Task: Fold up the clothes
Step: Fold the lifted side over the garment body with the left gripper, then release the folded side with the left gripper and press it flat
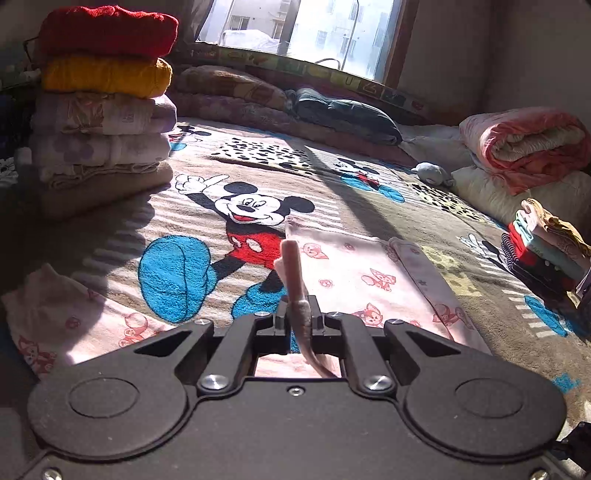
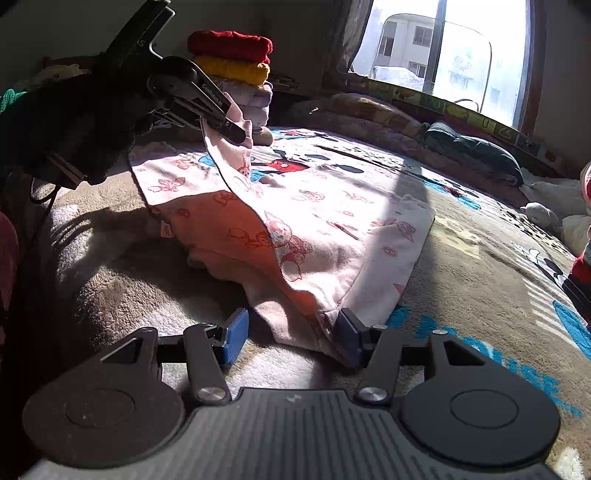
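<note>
Your left gripper (image 1: 298,314) is clamped on an edge of the pink printed garment (image 2: 332,214), holding that corner raised above the Mickey Mouse blanket (image 1: 243,214). The rest of the garment lies spread on the blanket, one flap draped over itself. Your right gripper (image 2: 291,334) rests low on the blanket, jaws spread wide around the garment's near corner.

I'm working in a home bedroom: a cartoon-mouse blanket (image 1: 258,206) covers the bed, folded quilts (image 1: 103,110) are stacked at one side, a rolled duvet (image 1: 524,144) lies opposite, under a sunlit window (image 1: 332,29).
</note>
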Available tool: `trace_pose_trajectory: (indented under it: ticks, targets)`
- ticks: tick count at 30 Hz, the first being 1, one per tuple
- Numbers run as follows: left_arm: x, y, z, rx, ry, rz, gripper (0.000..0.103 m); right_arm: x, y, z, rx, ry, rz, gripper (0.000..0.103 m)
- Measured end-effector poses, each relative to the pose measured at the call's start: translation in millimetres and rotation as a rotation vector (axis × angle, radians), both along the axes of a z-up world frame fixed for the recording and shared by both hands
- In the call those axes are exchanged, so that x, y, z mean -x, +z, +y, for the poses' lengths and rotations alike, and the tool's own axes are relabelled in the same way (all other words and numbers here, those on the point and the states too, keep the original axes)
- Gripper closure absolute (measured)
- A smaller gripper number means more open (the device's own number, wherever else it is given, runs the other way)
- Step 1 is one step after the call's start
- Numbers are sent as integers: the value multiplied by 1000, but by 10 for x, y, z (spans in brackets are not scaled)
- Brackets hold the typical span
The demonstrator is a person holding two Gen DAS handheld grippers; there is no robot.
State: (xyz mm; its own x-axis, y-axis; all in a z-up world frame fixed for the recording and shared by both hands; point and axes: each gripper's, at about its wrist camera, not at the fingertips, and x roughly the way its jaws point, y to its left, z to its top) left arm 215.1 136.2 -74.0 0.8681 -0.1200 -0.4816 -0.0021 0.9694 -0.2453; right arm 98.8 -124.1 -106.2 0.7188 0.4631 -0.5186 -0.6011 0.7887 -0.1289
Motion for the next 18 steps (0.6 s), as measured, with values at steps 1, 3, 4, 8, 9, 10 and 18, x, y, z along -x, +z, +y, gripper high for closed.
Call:
trace_pose_trajectory:
  ticks: [1,3,4,8,9,10,18]
  targets:
    - [1,-60,29,20,12,9,97,2,20,-16,-2,7,9,49]
    - [8,-160,79,62,29,27,97,20,56,-45,5,10,7,50]
    - [19,-195,93,69,33,32,97,27,68,-59,3,9,2,50]
    - [133,-302,197,124,58,42,97,25,83,-85,-10,-7,-20,50]
    - [151,-328,237,148,72,46,97,11,82,-77,-10,-11,-27,50]
    - [160,-352,279,174,80,51,97,-5,82,-70,-14,-15,-35,50]
    - [193,-226,448,185,199,39,81,-151,-13,17,-14,20,16,39]
